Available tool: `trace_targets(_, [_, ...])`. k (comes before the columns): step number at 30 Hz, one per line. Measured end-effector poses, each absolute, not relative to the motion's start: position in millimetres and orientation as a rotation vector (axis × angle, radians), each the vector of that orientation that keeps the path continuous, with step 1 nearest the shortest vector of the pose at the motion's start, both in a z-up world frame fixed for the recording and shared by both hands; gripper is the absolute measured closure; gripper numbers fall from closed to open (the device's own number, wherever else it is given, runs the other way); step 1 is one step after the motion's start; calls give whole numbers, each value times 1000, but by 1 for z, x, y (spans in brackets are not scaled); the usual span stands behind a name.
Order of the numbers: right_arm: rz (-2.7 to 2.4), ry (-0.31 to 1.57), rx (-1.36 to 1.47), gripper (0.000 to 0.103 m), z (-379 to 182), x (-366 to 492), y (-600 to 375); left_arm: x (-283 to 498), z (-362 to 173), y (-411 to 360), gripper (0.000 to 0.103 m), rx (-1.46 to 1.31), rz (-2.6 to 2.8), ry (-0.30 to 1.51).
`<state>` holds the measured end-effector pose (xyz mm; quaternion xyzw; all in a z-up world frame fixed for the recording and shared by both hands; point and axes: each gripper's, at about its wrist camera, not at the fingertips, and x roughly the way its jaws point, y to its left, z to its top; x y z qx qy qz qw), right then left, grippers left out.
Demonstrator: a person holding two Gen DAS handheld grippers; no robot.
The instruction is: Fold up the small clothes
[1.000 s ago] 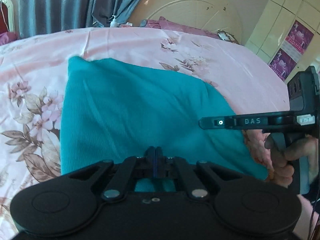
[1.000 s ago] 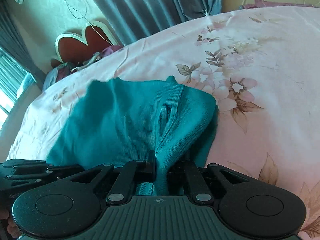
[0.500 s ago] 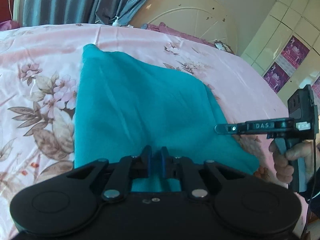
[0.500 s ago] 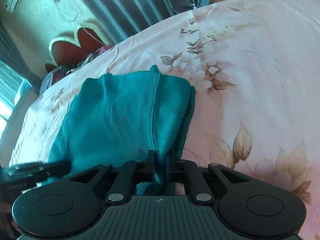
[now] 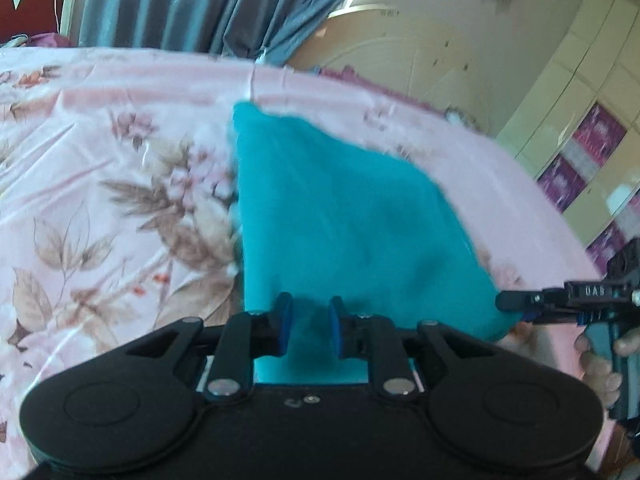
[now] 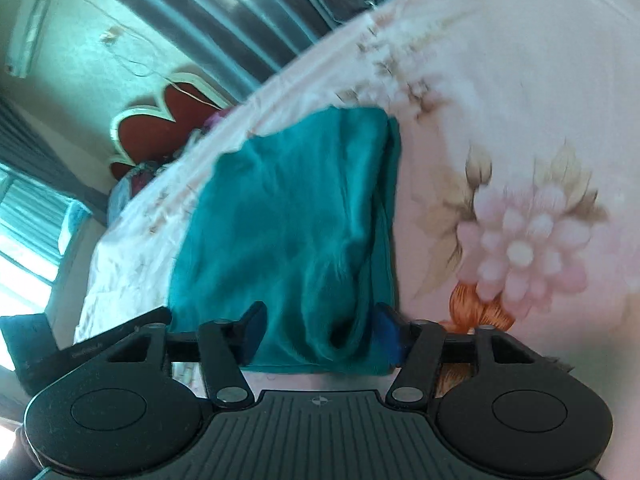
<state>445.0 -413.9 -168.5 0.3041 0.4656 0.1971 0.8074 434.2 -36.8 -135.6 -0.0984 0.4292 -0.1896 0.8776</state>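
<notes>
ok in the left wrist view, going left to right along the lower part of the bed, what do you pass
floral bedsheet → left gripper, its jaws just opened, teal cloth between them → teal garment → right gripper at the garment's right corner → hand holding it

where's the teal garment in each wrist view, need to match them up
Left wrist: teal garment sits centre, running down between the left gripper pads.
Right wrist: teal garment centre-left, its near edge between the right gripper pads.
Shared landmark: pink floral bedsheet.
</notes>
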Motion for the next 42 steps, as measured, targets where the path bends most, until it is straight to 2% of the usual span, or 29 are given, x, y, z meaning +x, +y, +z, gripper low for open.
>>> trace_targets(1, [409, 997, 652, 54, -172, 449, -410, 434, -139, -39, 87, -176, -387, 903])
trace_targets(2, [394, 991, 632, 72, -172, 451, -407, 433, -140, -38, 87, -159, -388, 900])
trace_targets(3, [386, 993, 609, 86, -171, 452, -404, 432, -140, -39, 87, -150, -392, 897])
trace_targets(6, [394, 938, 531, 91, -151, 443, -404, 430, -132, -42, 89, -129, -420, 877])
trace_targets(9, [411, 872, 453, 92, -126, 425, -405, 424, -123, -52, 86, -75, -478, 855])
trace_targets(13, [342, 959, 245, 92, -164, 432, -383, 426, -146, -62, 89, -10, -470, 928])
trace_targets(16, [312, 930, 295, 91, -159, 430, -387, 422, -142, -58, 89, -2, -484, 937])
trace_targets(18, [273, 901, 289, 71, -150, 425, -390, 417, -138, -50, 87, -21, -498, 928])
trace_targets(26, [297, 899, 501, 69, -143, 406, -405, 408, -131, -20, 84, -170, -471, 869])
trace_targets(28, [284, 898, 472, 71, -146, 408, -395, 411, -134, -20, 84, -176, -466, 876])
trace_targets(29, [289, 900, 451, 99, -147, 409, -390, 414, -136, -22, 84, -176, -464, 884])
trace_targets(35, [275, 793, 348, 98, -112, 399, -388, 418, -122, -33, 84, -164, -515, 851])
trace_targets(37, [252, 822, 301, 98, -118, 402, -386, 423, -126, -44, 84, -105, -509, 881])
trace_targets(40, [208, 927, 229, 98, -158, 415, -378, 430, -146, -57, 84, -35, -485, 981])
trace_targets(42, [208, 911, 227, 98, -148, 412, -378, 427, -136, -54, 84, -45, -498, 961])
